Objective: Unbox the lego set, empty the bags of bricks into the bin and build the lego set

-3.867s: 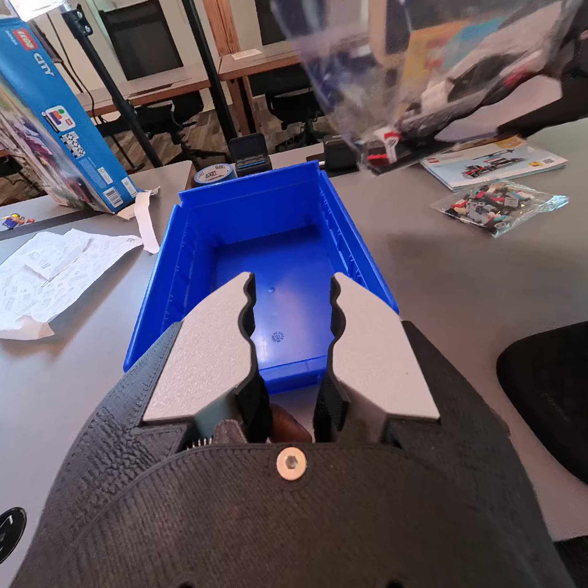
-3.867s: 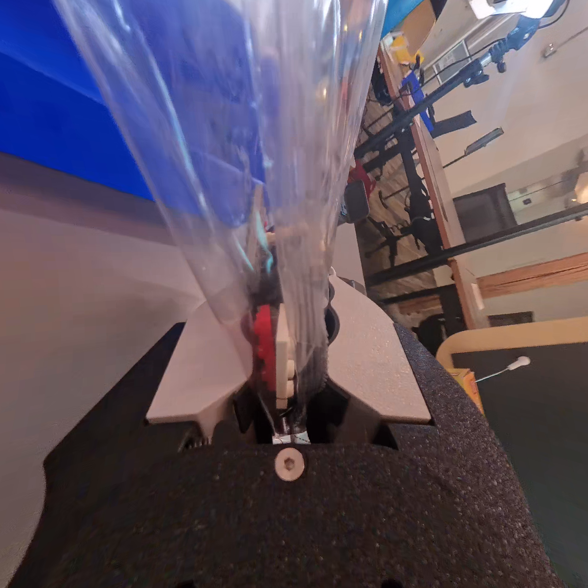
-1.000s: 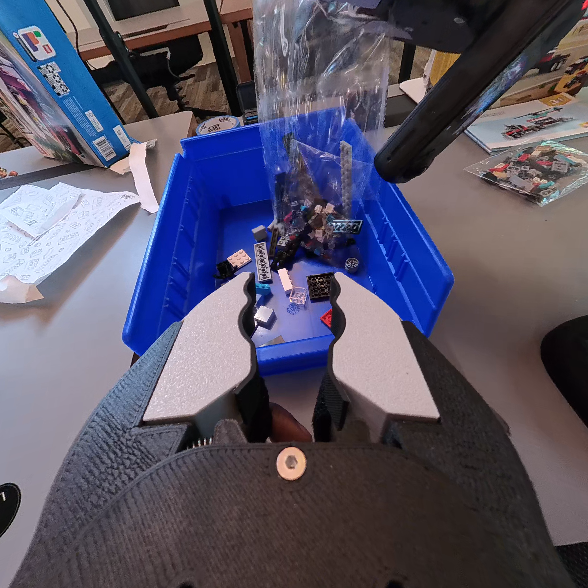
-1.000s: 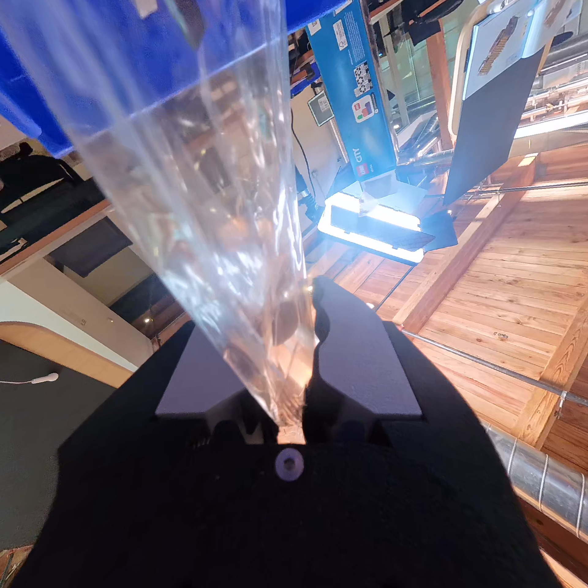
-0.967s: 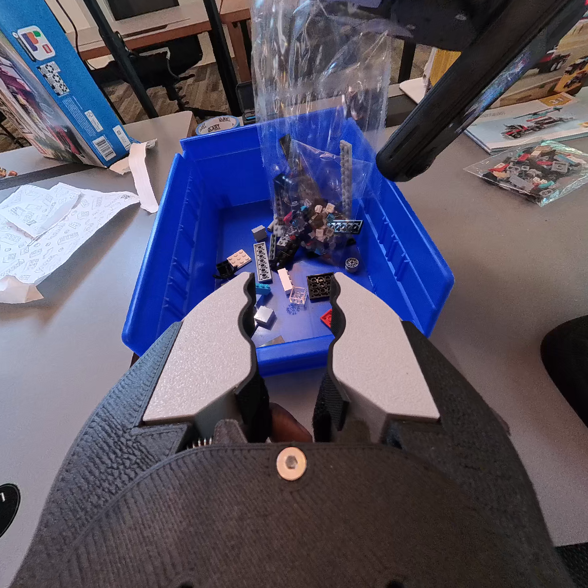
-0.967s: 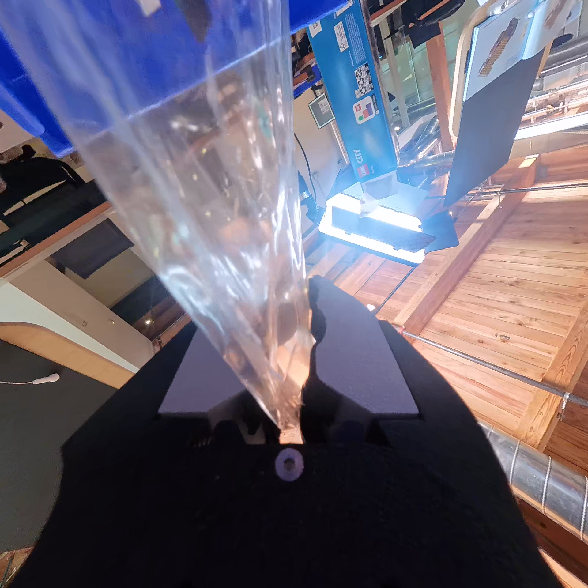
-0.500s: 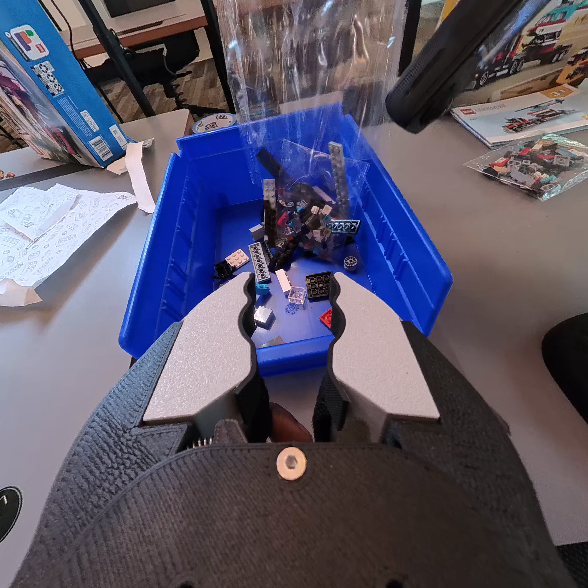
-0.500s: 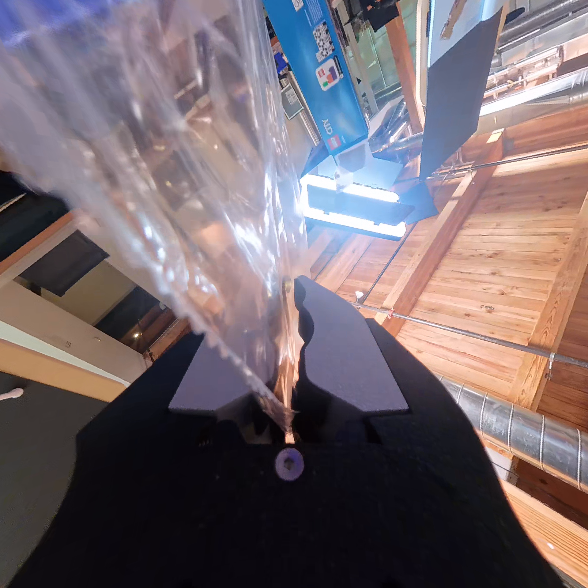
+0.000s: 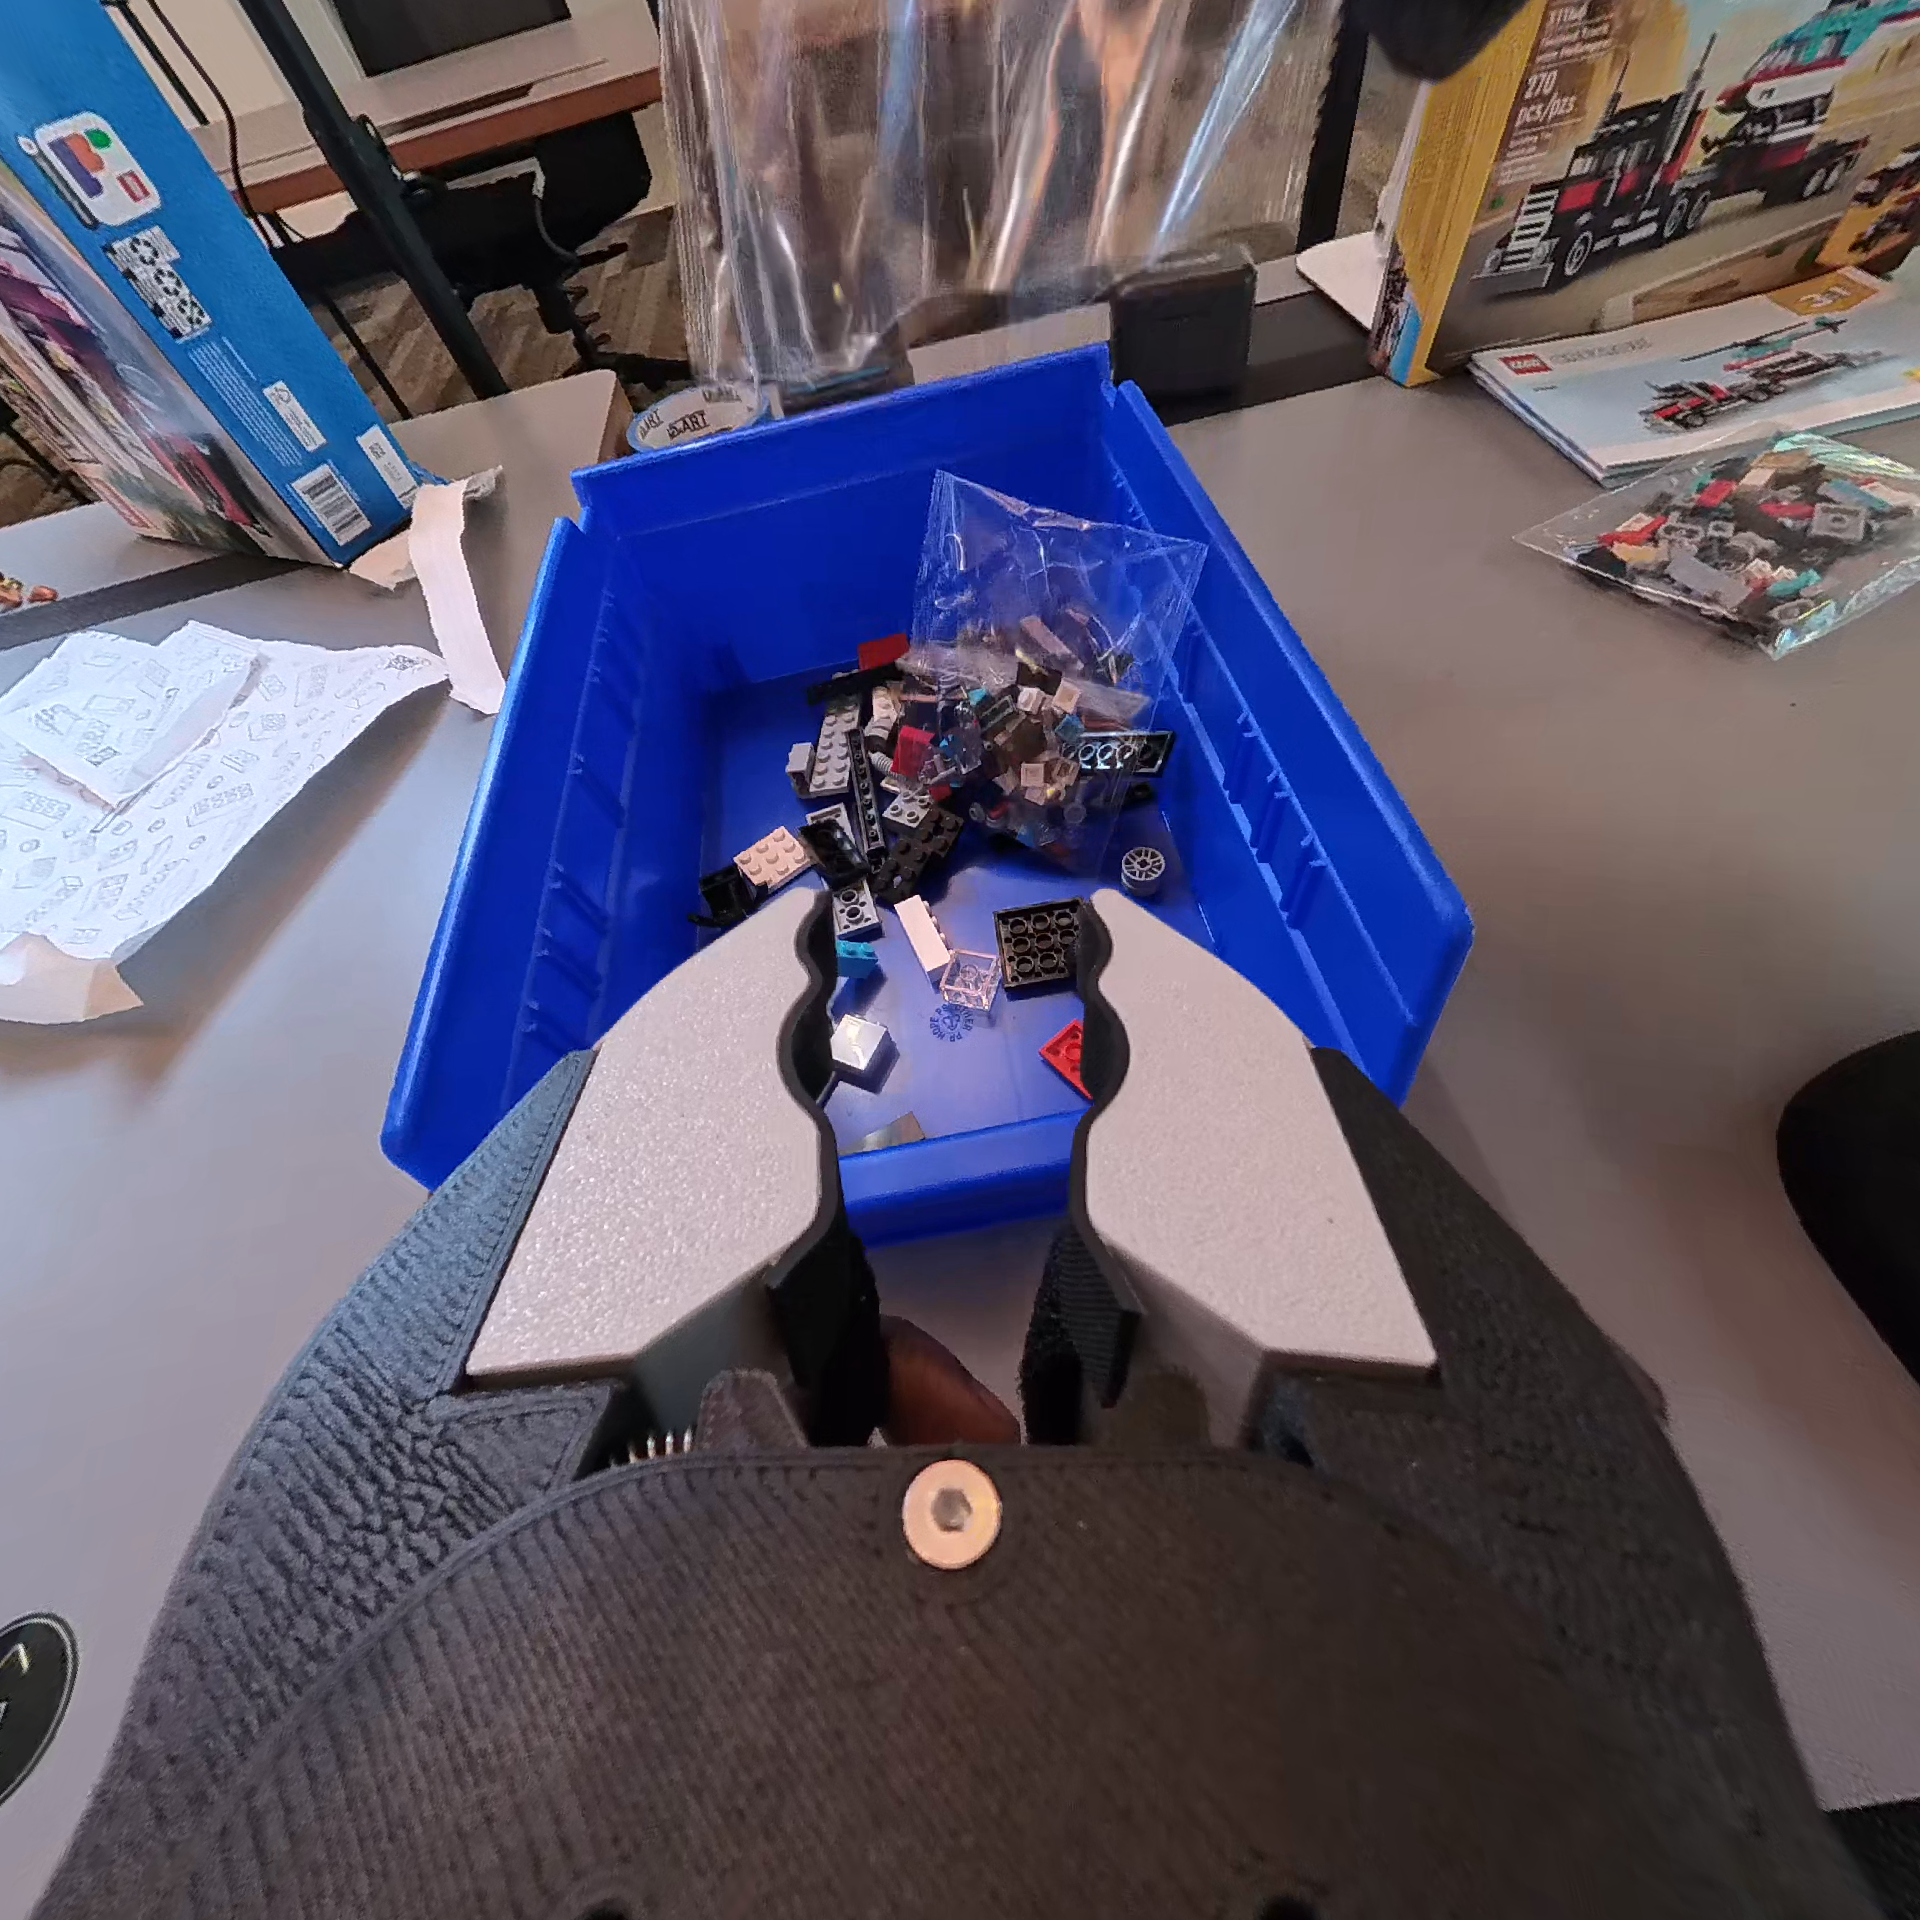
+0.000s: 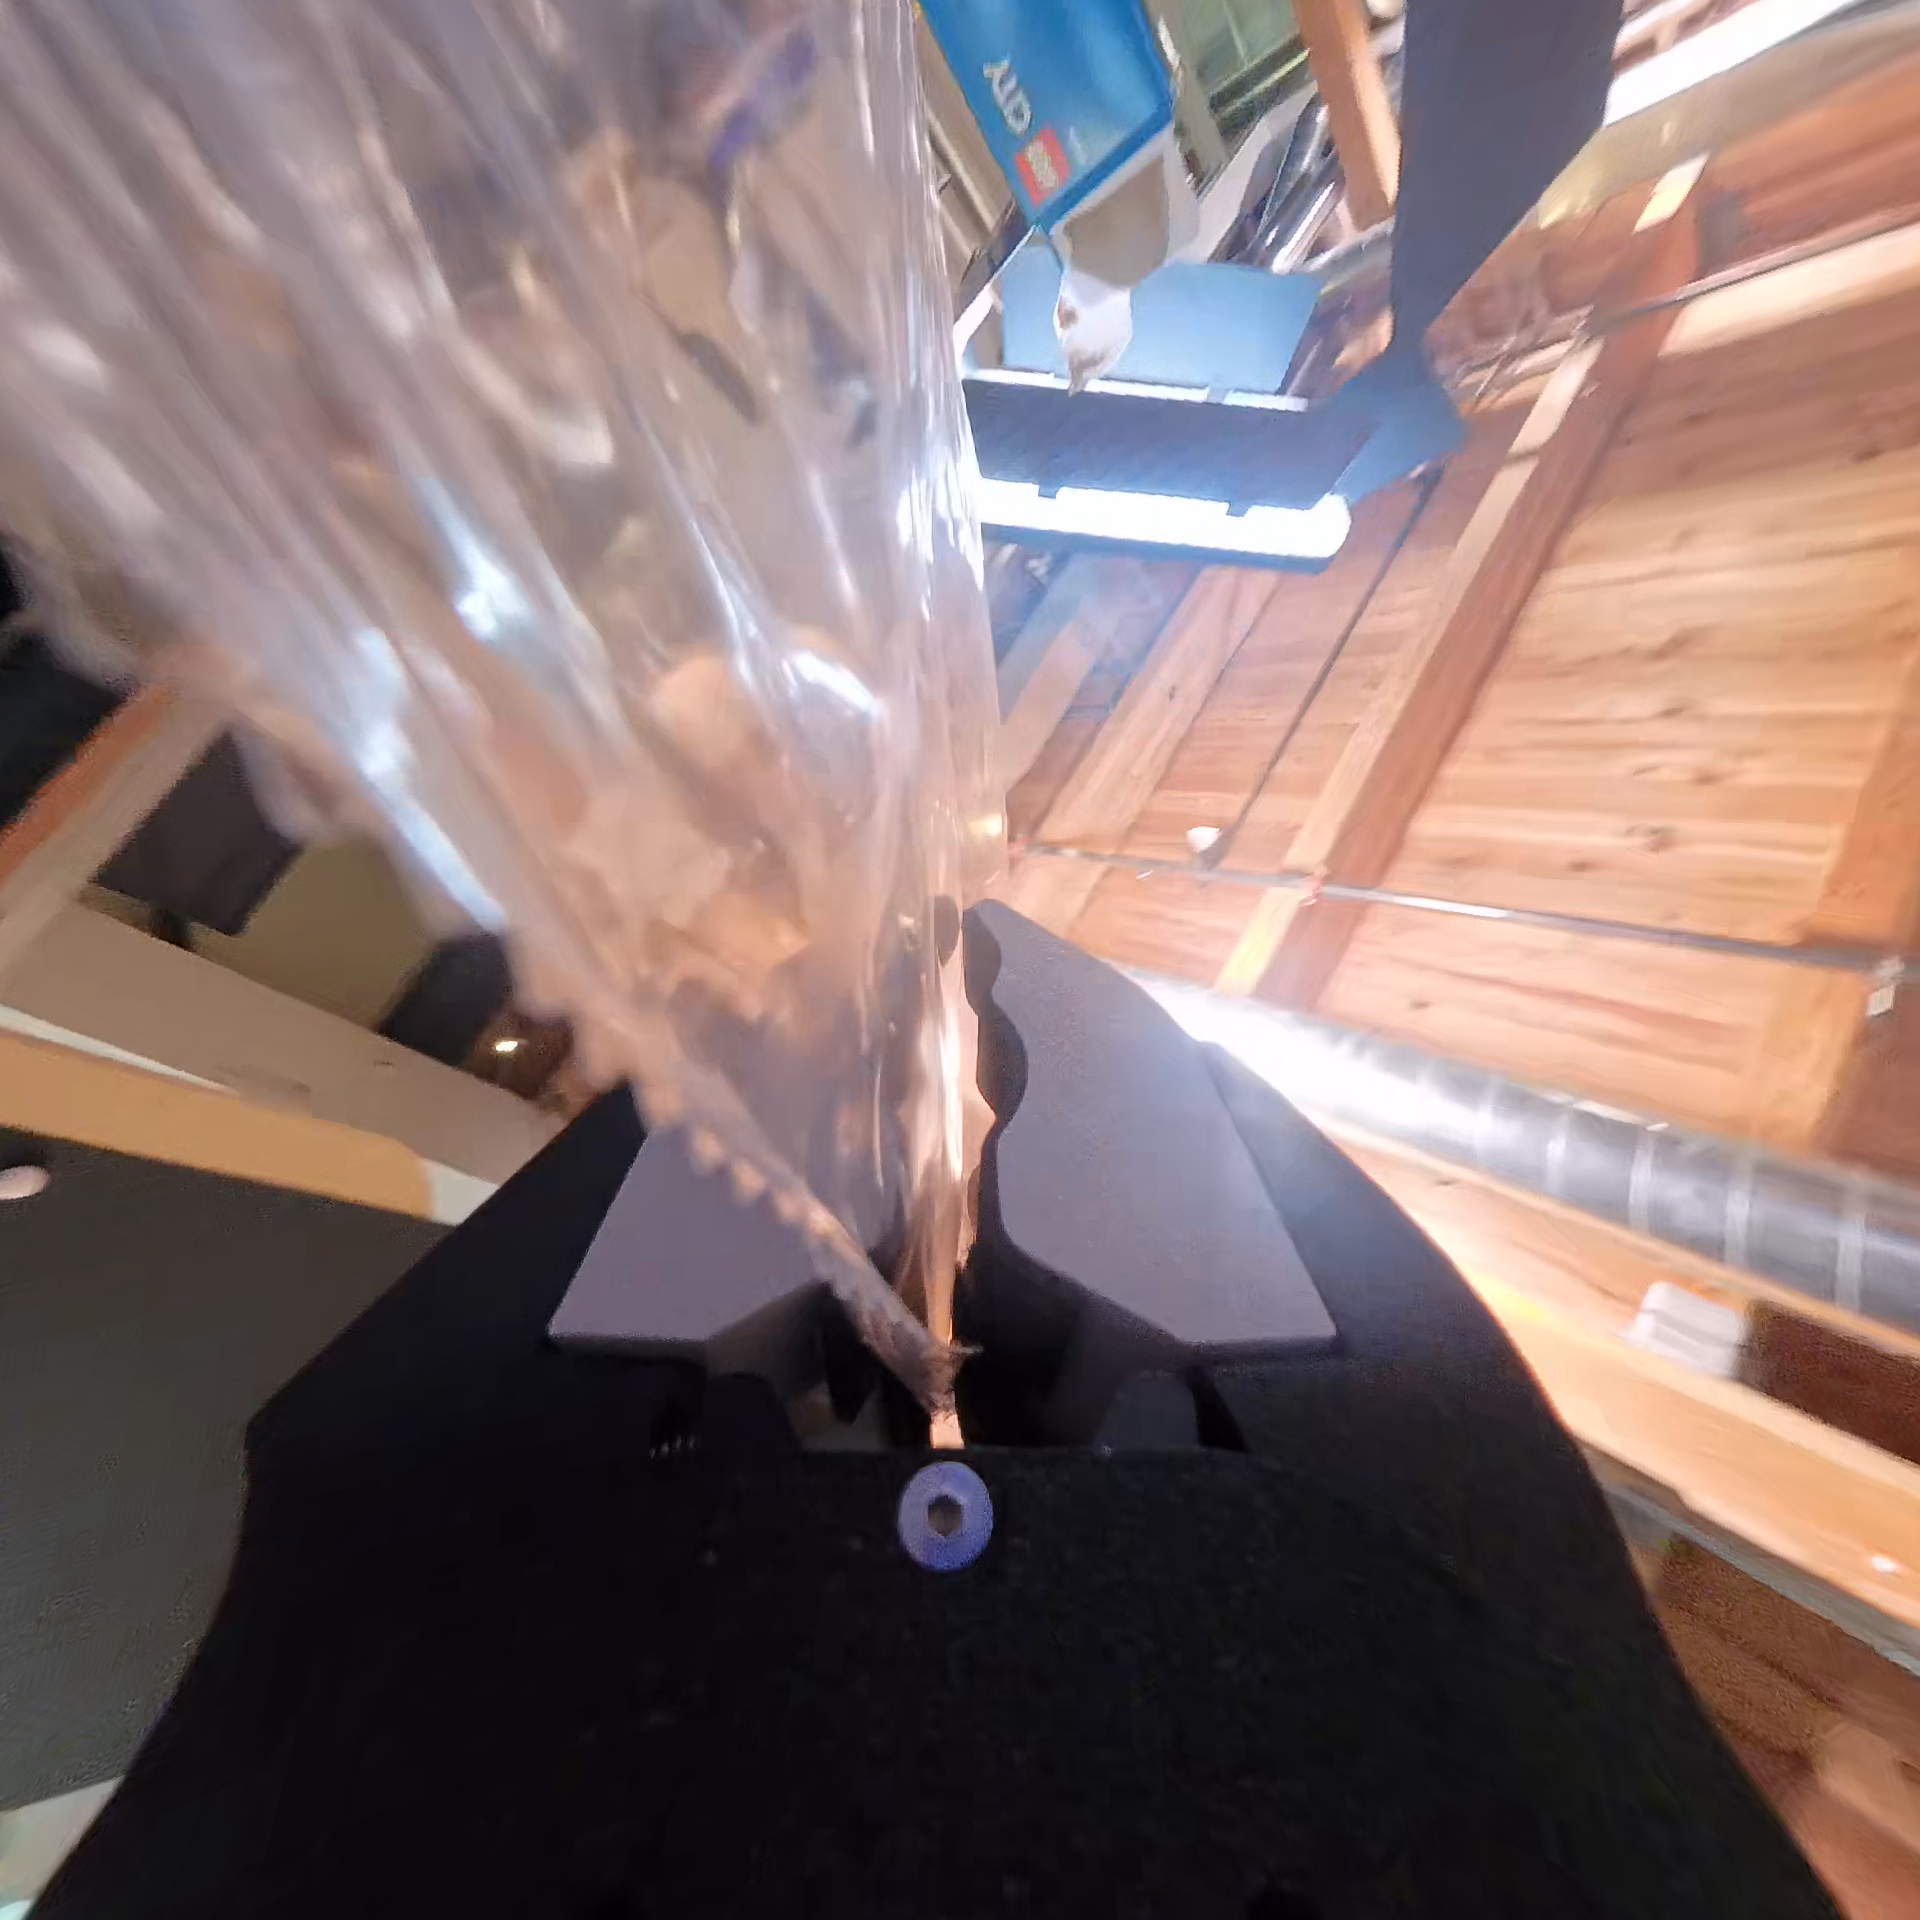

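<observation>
A blue bin stands on the grey table and holds loose bricks and a small clear inner bag of bricks. My left gripper is open and empty, over the bin's near edge. My right gripper points upward and is shut on the bottom corner of a large clear plastic bag. That bag hangs mouth-down above the far end of the bin and looks empty.
A sealed bag of bricks, an instruction booklet and the truck set's box lie at the right. A blue box, torn white paper and a tape roll are at the left and behind the bin. Spacing between my two grippers at the tips: around 30 centimetres.
The large bag has risen clear of the bin. The small inner bag and more bricks have dropped into the bin. My left gripper has stayed put and open.
</observation>
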The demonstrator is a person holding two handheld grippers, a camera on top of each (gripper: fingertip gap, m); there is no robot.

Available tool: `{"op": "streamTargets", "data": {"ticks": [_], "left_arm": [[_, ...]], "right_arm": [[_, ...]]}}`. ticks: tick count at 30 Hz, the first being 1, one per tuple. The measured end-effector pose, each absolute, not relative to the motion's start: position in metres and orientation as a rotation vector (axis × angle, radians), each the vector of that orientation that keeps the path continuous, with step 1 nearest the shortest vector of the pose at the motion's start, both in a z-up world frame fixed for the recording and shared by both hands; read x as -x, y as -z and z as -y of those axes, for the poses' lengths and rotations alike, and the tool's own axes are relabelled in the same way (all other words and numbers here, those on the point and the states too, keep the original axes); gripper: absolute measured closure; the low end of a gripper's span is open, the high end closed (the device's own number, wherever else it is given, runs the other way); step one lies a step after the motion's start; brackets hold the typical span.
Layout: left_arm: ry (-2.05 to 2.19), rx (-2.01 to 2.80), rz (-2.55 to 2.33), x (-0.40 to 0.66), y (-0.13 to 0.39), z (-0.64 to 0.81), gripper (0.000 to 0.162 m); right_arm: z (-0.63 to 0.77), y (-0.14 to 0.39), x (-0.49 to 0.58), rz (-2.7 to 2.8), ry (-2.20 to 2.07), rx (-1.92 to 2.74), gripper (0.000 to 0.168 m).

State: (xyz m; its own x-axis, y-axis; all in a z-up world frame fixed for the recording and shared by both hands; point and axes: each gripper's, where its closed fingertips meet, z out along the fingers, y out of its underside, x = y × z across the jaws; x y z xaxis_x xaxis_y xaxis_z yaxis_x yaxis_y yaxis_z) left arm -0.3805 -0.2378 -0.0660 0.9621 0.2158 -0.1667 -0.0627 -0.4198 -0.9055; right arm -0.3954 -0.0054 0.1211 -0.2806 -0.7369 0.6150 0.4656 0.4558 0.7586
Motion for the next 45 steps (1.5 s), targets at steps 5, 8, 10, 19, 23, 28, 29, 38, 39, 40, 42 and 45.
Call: {"op": "streamTargets", "data": {"ticks": [5,8,10,19,23,28,29,38,39,40,42,45], "left_arm": [[-0.312,1.942,0.101,0.378,0.058,0.235,0.118],[-0.311,1.883,0.074,0.374,0.048,0.229,0.118],[-0.333,1.805,0.049,0.374,0.038,0.224,0.118],[0.019,1.473,-0.080,0.320,-0.014,0.202,0.109],[0.340,1.337,-0.158,0.277,-0.036,0.189,0.105],[0.575,1.355,-0.250,0.233,-0.038,0.171,0.105],[0.557,1.397,-0.287,0.223,-0.033,0.165,0.105],[0.581,1.329,-0.441,0.179,-0.046,0.161,0.157],[0.572,1.334,-0.434,0.181,-0.046,0.161,0.157],[0.567,1.342,-0.432,0.181,-0.046,0.162,0.157],[0.535,1.366,-0.431,0.183,-0.043,0.163,0.157],[0.494,1.397,-0.444,0.185,-0.039,0.165,0.157]], "right_arm": [[-0.012,-0.123,0.358,1.568,0.945,0.085,0.161],[-0.015,-0.104,0.327,1.686,0.659,0.386,0.162],[-0.007,-0.087,0.307,1.766,0.420,0.566,0.162],[0.099,-0.019,0.220,2.069,-0.941,1.134,0.164],[0.122,-0.016,0.185,2.032,-1.335,1.236,0.164],[0.125,-0.012,0.157,1.933,-1.527,1.313,0.163],[0.126,-0.010,0.153,1.920,-1.536,1.315,0.163],[0.131,-0.028,0.120,1.811,-1.569,1.138,0.126],[0.129,-0.036,0.118,1.773,-1.561,1.098,0.120],[0.126,-0.045,0.117,1.738,-1.551,1.061,0.116],[0.122,-0.063,0.114,1.685,-1.545,0.983,0.114],[0.113,-0.085,0.112,1.606,-1.555,0.912,0.135]]}}
